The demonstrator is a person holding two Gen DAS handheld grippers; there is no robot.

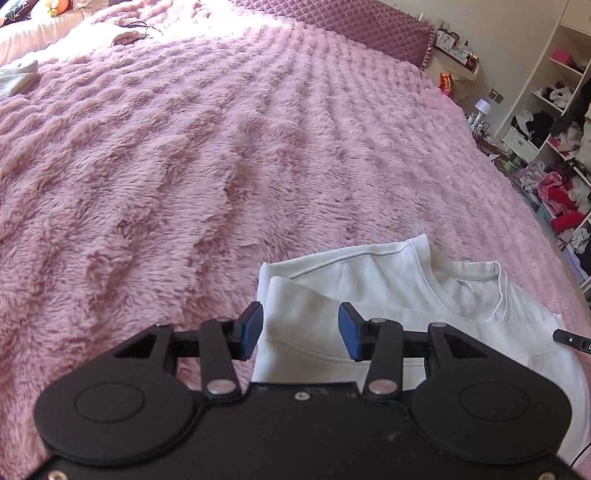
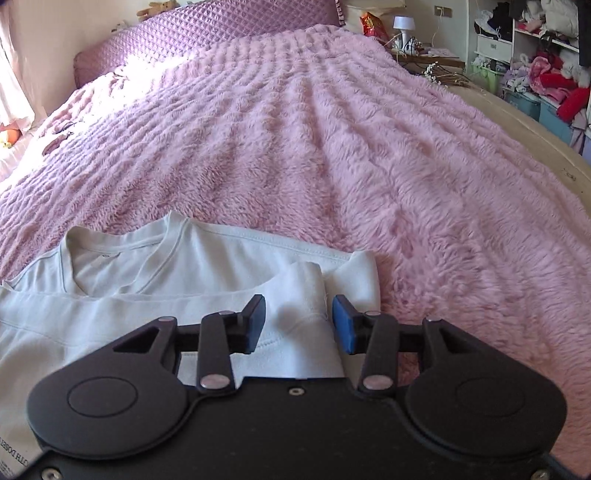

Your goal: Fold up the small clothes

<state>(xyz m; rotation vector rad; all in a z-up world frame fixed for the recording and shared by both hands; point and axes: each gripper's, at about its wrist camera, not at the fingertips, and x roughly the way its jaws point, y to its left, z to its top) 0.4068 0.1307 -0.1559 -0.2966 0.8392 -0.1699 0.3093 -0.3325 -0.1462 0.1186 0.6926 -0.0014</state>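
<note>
A small white shirt lies on the pink fluffy bedspread, its lower part folded up over the neckline. My left gripper is open, its blue pads apart over the shirt's left folded edge. In the right wrist view the same shirt shows with its V-neck collar to the left. My right gripper is open, its pads either side of the folded right corner of the shirt. Whether the pads touch the cloth I cannot tell.
The pink bedspread stretches far ahead to a purple quilted headboard. A white cloth lies at the far left. Shelves full of clothes and a nightstand with a lamp stand right of the bed.
</note>
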